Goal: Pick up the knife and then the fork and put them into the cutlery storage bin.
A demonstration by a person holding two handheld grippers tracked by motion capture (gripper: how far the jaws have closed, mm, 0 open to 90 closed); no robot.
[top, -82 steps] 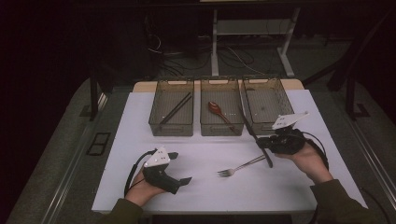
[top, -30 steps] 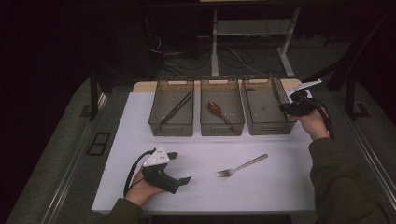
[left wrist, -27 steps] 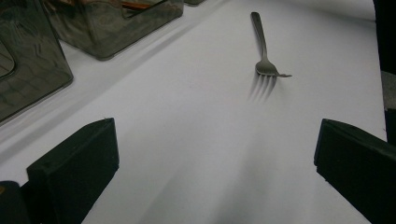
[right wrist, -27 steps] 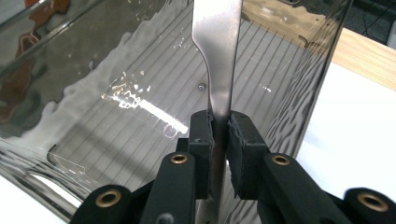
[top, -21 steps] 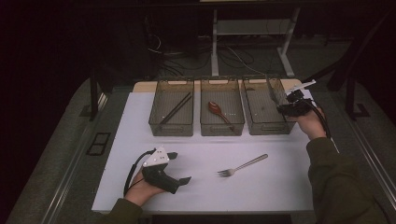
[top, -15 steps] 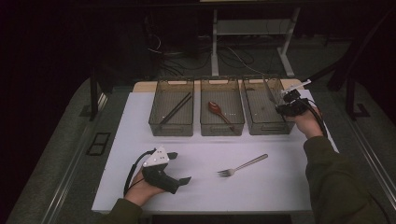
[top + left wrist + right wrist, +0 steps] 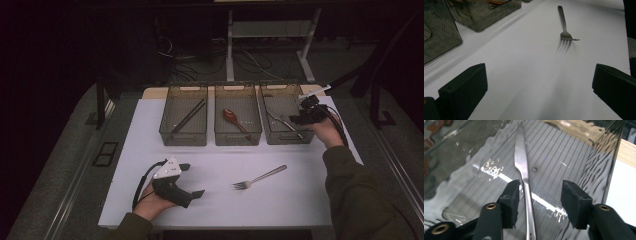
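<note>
Steel table knife [image 7: 525, 182] lies in the right-hand clear plastic bin [image 7: 285, 137], right gripper [image 7: 540, 195] released above it. Deposit judged complete. Left gripper [image 7: 537, 87] rests open; silver fork [image 7: 259, 177] on white tabletop [image 7: 210, 210] awaits pickup.

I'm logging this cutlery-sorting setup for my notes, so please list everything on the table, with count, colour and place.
Clear smoky plastic bins: 3, grey-brown, in a row along the table's far edge: left, middle, right.
Dark chopsticks: a pair, black, lying diagonally in the left bin.
Wooden spoon: 1, reddish-brown, in the middle bin.
Steel table knife: 1, silver, flat on the right bin's floor.
Steel fork: 1, silver, on the white tabletop, near the front, right of centre.
Left gripper: 1, black with a grey plate, resting near the front left, jaws wide open.
Right gripper: 1, black, at the right bin, jaws open either side of the knife.
</note>
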